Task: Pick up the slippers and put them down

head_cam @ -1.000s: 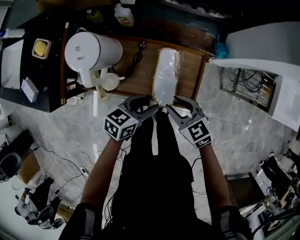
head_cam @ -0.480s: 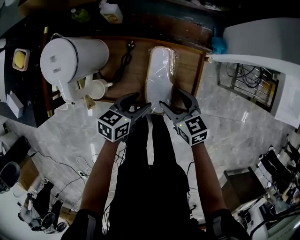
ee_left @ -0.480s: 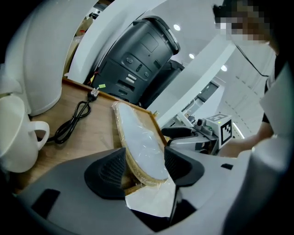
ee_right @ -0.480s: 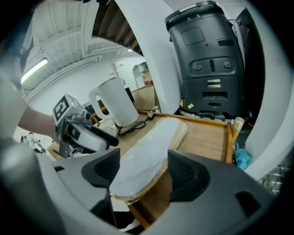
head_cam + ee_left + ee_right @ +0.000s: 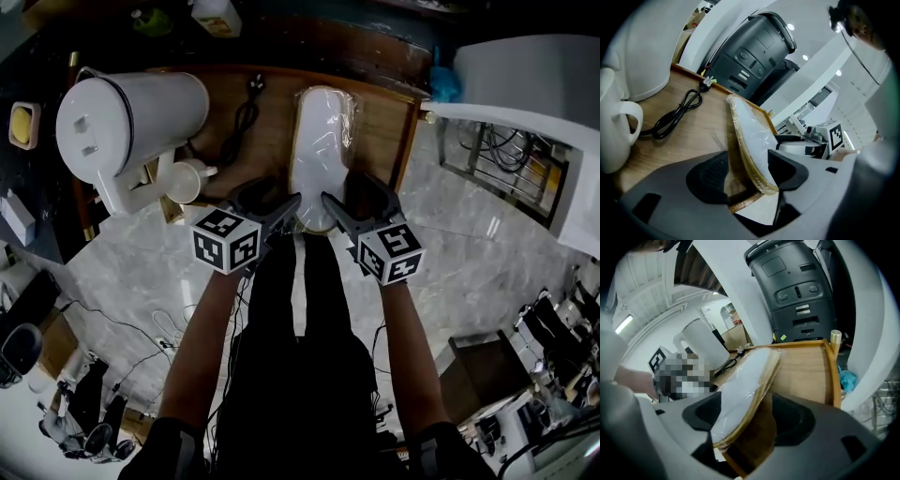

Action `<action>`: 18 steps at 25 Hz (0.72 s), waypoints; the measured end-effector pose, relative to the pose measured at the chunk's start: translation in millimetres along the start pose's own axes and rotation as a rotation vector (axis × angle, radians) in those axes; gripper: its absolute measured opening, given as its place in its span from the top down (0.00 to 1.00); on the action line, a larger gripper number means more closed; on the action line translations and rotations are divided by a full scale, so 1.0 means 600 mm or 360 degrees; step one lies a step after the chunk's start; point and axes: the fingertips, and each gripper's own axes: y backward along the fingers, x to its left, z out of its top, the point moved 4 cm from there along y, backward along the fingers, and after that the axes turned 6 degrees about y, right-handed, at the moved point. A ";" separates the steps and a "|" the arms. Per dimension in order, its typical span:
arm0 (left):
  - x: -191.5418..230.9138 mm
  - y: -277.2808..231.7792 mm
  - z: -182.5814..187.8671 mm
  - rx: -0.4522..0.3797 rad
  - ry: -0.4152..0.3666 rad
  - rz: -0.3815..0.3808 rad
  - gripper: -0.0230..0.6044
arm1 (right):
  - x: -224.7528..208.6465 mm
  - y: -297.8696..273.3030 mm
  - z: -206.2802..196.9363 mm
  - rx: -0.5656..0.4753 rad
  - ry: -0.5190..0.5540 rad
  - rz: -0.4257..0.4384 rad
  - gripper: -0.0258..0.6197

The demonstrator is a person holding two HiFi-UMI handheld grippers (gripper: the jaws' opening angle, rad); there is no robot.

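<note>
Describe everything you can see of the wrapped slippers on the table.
The slippers are flat and white with a tan edge, sealed in clear, crinkly plastic. They lie lengthwise on the wooden table, near end at its front edge, between the open jaws of the left gripper and the right gripper, which have just been opening; no pad presses it.

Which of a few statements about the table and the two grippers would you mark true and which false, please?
1. The wrapped slippers lie on the wooden table. True.
2. Both grippers are clamped shut on the slippers. False: the jaws of the left gripper and the right gripper have just been opening and stand apart, with the slippers' near end between them.
3. A black cable lies between the white jug and the slippers. True.
4. The white mug stands to the right of the slippers. False: it stands left of them, beside the jug.
</note>
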 end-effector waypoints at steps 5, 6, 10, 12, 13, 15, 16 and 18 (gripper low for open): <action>-0.005 -0.016 0.005 0.0079 -0.0012 -0.0002 0.56 | 0.004 -0.010 -0.010 0.0008 -0.0116 0.0065 0.45; -0.005 -0.021 0.005 0.0111 -0.0013 0.0012 0.55 | 0.005 -0.012 -0.012 0.0017 -0.0121 0.0072 0.45; -0.007 -0.037 0.005 0.0208 -0.0050 0.0054 0.56 | 0.013 -0.020 -0.018 0.0052 -0.0133 0.0109 0.46; -0.009 -0.045 0.005 0.0237 -0.0073 0.0055 0.56 | 0.014 -0.023 -0.018 0.0061 -0.0138 0.0115 0.47; -0.009 -0.049 0.006 0.0246 -0.0077 0.0047 0.56 | 0.013 -0.024 -0.019 0.0064 -0.0143 0.0114 0.47; -0.010 -0.053 0.006 0.0258 -0.0071 0.0012 0.56 | 0.012 -0.025 -0.019 0.0073 -0.0159 0.0120 0.49; -0.010 -0.055 0.007 0.0264 -0.0064 -0.0012 0.57 | 0.011 -0.026 -0.018 0.0078 -0.0169 0.0128 0.49; -0.011 -0.056 0.008 0.0273 -0.0053 -0.0045 0.60 | 0.009 -0.027 -0.017 0.0088 -0.0180 0.0137 0.49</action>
